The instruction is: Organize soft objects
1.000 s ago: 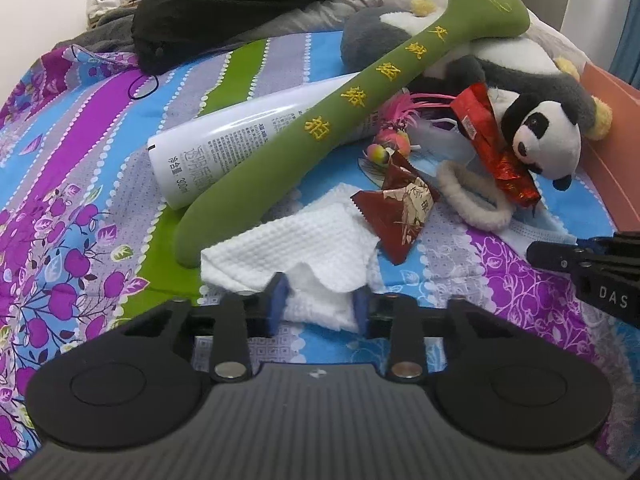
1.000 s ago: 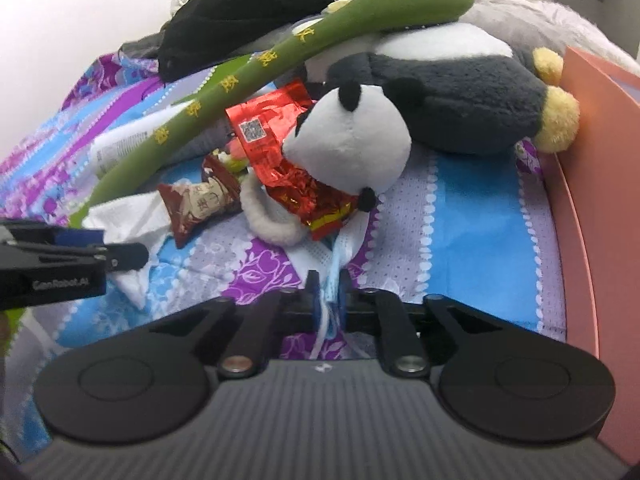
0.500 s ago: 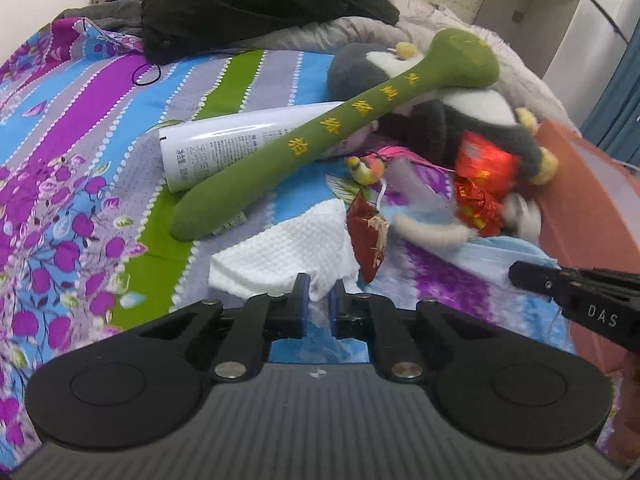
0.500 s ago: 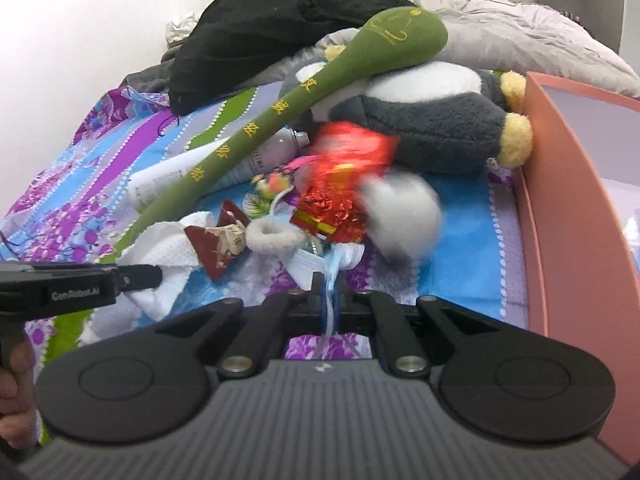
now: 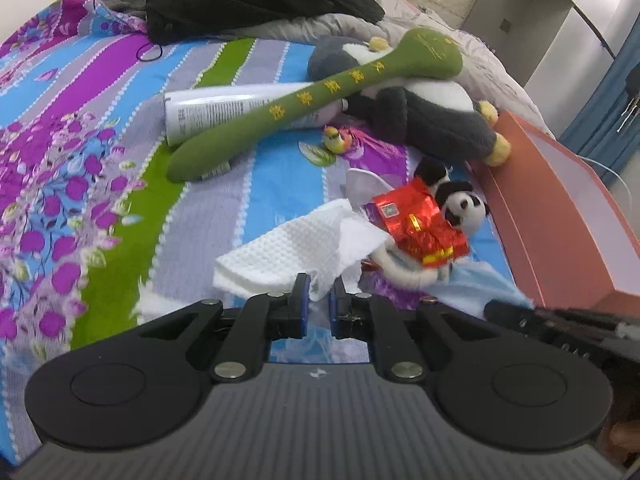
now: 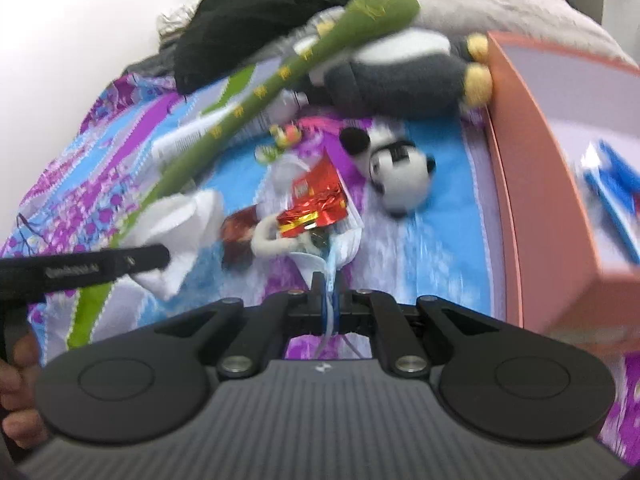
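In the left wrist view, the left gripper (image 5: 319, 286) is seen with its jaws brought together on the near corner of a white waffle-textured cloth (image 5: 296, 250); its figure fell to its lowest early in the last second, so the jaws have just been closing, with the cloth between them. The rest of the cloth spreads away from the jaws over the striped floral bedspread (image 5: 80, 184), partly raised. Just right of the cloth, a small panda toy (image 5: 460, 208) is seen with a red foil packet (image 5: 420, 228) lying against it and a white fuzzy ring (image 5: 404, 274) below. Farther off, a long green plush stick (image 5: 320, 100) lies across a white tube (image 5: 224, 110) and a large grey plush (image 5: 428, 116). An orange-pink box (image 5: 560, 208) stands along the right edge. The right gripper (image 5: 496, 310) is seen at lower right, blurred.

In the right wrist view, which is blurred, the right gripper (image 6: 327, 294) is seen clamped on a thin pale-blue strap of a light-blue face mask (image 6: 340, 246), which stretches away from the jaws toward the red foil packet (image 6: 316, 208) and the small panda toy (image 6: 400, 172). The white cloth (image 6: 180, 236) is seen at left, hanging beside the left gripper (image 6: 160, 256), whose handle is held by a hand (image 6: 18, 392). The orange-pink box (image 6: 532, 184) fills the right side.
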Available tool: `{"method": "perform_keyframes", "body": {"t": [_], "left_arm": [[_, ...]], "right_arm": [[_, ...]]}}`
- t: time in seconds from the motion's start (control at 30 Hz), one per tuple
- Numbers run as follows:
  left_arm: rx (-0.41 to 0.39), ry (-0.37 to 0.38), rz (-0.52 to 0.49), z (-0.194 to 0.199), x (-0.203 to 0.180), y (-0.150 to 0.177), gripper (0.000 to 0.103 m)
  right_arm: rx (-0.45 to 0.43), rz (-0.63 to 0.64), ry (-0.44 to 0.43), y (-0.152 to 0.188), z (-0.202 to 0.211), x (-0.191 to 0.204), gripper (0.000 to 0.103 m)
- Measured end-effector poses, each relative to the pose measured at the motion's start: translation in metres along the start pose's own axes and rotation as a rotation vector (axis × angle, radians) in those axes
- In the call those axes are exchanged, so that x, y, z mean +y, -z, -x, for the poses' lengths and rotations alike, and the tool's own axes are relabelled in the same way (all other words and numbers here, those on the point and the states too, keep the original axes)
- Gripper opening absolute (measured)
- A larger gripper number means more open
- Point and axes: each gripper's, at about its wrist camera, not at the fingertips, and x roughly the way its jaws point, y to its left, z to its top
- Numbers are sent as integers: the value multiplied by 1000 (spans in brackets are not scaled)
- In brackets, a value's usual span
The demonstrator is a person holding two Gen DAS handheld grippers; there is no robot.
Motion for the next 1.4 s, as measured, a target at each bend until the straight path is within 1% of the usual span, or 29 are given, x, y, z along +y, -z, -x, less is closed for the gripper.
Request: {"method": "perform_keyframes", "body": {"t": [0.17, 0.3, 0.33, 0.37, 0.4, 0.43, 0.57, 0.67, 0.87, 1.03, 1.1, 1.2, 1.4], "left_arm": [[16, -6, -4, 9, 2, 16, 12], [29, -3, 7, 11, 6, 24, 12], [31, -2, 10, 11, 6, 25, 12], [31, 0, 13, 11, 7, 25, 12], [30, 0, 15, 11, 7, 24, 12], [28, 0, 15, 11, 7, 23, 12], [18, -3, 13, 10, 6, 20, 12], [20, -5, 12, 8, 6, 19, 12], [23, -10, 16, 6, 10, 18, 12], [20, -18, 23, 6, 13, 17, 12], [18, -21, 28, 6, 15, 16, 12], [17, -22, 29, 7, 16, 16, 12], [6, -17, 25, 11, 12, 14, 12]], "right_arm": [[42, -11, 2, 25, 5, -1, 7], [35, -9, -5, 32, 11, -1, 12], [33, -2, 11, 30, 11, 0, 19], [26, 7, 30, 28, 13, 1, 37], [11, 14, 49, 26, 15, 2, 46], [-4, 19, 56, 25, 17, 2, 58], [-60, 34, 45, 12, 19, 4, 56], [-80, 37, 36, 0, 9, 8, 56], [-73, 38, 30, -17, -24, 21, 56], [-38, 59, 74, -19, -48, 28, 56], [-28, 63, 81, -17, -54, 28, 58], [-29, 68, 75, -15, -54, 28, 56], [-44, 45, 69, -18, -41, 22, 48]]}}
